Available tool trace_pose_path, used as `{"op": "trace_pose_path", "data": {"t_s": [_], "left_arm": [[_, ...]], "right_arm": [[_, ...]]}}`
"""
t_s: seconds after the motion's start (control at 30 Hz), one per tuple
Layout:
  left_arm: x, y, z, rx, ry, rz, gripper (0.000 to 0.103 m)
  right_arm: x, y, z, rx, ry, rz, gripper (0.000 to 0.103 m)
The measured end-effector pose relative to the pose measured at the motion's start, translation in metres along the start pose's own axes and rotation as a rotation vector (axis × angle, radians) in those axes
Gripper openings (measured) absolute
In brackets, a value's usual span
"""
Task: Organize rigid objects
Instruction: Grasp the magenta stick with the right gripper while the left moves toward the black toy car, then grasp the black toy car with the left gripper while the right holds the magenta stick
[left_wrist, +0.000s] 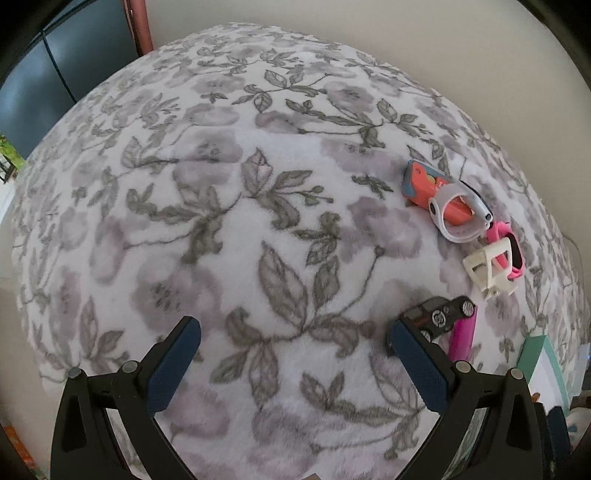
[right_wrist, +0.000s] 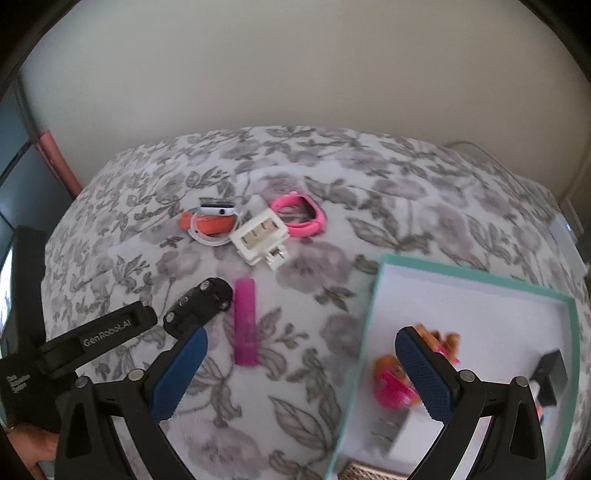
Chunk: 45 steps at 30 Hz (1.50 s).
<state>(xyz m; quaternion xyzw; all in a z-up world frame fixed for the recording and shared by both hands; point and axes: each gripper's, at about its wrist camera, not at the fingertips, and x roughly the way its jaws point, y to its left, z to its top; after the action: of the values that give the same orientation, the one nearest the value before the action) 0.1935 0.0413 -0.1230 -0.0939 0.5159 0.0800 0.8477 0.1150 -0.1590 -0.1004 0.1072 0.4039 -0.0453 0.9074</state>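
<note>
Here the teal box (right_wrist: 476, 284) lies at the near right on the floral blanket (right_wrist: 332, 173), with a pink toy (right_wrist: 391, 387) inside. The right gripper (right_wrist: 301, 373) is spread wide and holds nothing. Left of it lie a magenta stick (right_wrist: 245, 321), a black toy car (right_wrist: 201, 304), a white adapter (right_wrist: 260, 236), a pink band (right_wrist: 301, 214) and a white watch (right_wrist: 216, 216). The left gripper (left_wrist: 293, 363) also stands wide, empty.
</note>
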Motion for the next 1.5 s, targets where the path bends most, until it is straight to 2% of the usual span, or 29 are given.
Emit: {"op": "trace_pose_path", "data": {"t_s": [0.2, 0.53, 0.6, 0.73, 0.8, 1.0, 1.27, 1.5], "left_arm": [[0.009, 0.003, 0.011, -0.009, -0.008, -0.046, 0.103], [0.017, -0.01, 0.018, 0.038, -0.01, -0.123, 0.103], [0.015, -0.015, 0.018, 0.056, -0.016, -0.135, 0.103], [0.015, -0.022, 0.018, 0.087, -0.023, -0.148, 0.103], [0.016, -0.026, 0.018, 0.096, -0.022, -0.154, 0.103], [0.014, -0.033, 0.016, 0.125, -0.031, -0.177, 0.103], [0.011, -0.045, 0.01, 0.185, -0.04, -0.196, 0.102], [0.011, -0.056, 0.004, 0.236, -0.045, -0.204, 0.102]], "right_arm": [[0.031, 0.018, 0.003, -0.043, 0.049, 0.012, 0.088], [0.068, 0.035, 0.001, -0.086, 0.087, 0.039, 0.077], [0.072, 0.037, 0.001, -0.091, 0.089, 0.04, 0.065], [0.075, 0.037, 0.001, -0.089, 0.078, 0.028, 0.058], [0.076, 0.037, 0.001, -0.087, 0.073, 0.018, 0.049], [0.075, 0.029, 0.001, -0.059, 0.069, 0.012, 0.032], [0.074, 0.015, 0.0, -0.018, 0.09, 0.015, 0.022], [0.071, 0.001, -0.002, 0.02, 0.108, 0.03, 0.022]]}}
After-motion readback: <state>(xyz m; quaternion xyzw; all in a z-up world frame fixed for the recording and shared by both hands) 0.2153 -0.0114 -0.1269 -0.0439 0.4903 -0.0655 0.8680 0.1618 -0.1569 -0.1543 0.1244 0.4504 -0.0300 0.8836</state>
